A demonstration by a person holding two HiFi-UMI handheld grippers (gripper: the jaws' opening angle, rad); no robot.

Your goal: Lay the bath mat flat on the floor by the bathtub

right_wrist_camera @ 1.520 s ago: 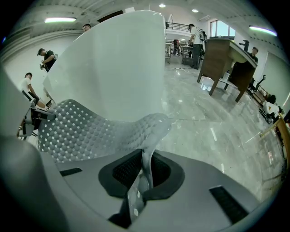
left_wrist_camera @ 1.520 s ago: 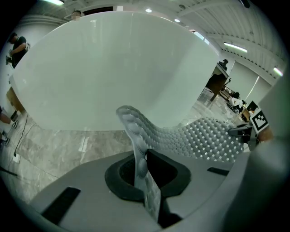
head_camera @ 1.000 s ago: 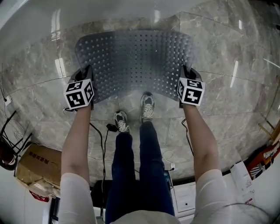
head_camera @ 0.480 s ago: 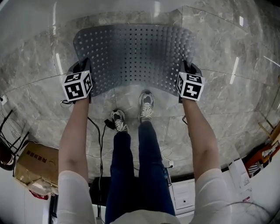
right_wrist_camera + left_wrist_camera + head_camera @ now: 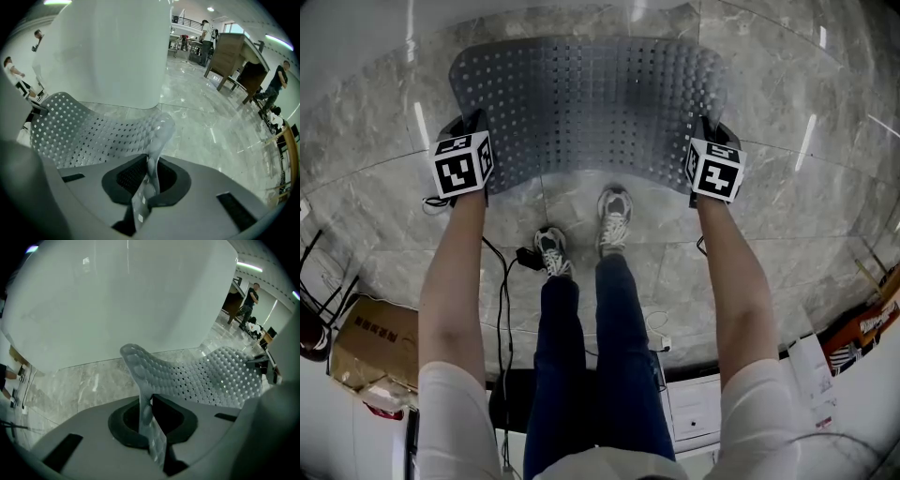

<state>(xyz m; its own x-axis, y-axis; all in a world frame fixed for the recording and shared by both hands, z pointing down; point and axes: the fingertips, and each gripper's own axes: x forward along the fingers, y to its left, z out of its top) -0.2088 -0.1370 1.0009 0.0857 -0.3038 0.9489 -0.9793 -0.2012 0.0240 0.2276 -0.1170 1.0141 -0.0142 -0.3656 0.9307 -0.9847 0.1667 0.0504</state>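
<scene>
A grey, see-through bath mat [image 5: 586, 108] with rows of holes hangs spread between my two grippers, above the marble floor [image 5: 375, 216] and in front of the white bathtub [image 5: 487, 19]. My left gripper [image 5: 473, 150] is shut on the mat's left near corner. My right gripper [image 5: 701, 155] is shut on the right near corner. In the left gripper view the mat [image 5: 197, 376] curves away rightward from the jaws, toward the tub wall [image 5: 117, 296]. The right gripper view shows the mat [image 5: 93, 131] sagging leftward beside the tub [image 5: 112, 51].
The person's legs and sneakers [image 5: 614, 216] stand just behind the mat. Black cables [image 5: 502, 281] trail on the floor. A cardboard box [image 5: 370, 352] sits at the lower left, and papers and a white unit [image 5: 703, 412] lie behind. People stand far off in the room [image 5: 281, 79].
Both grippers have carried the mat forward, farther from the feet and closer to the tub. The mat now hangs wider and flatter.
</scene>
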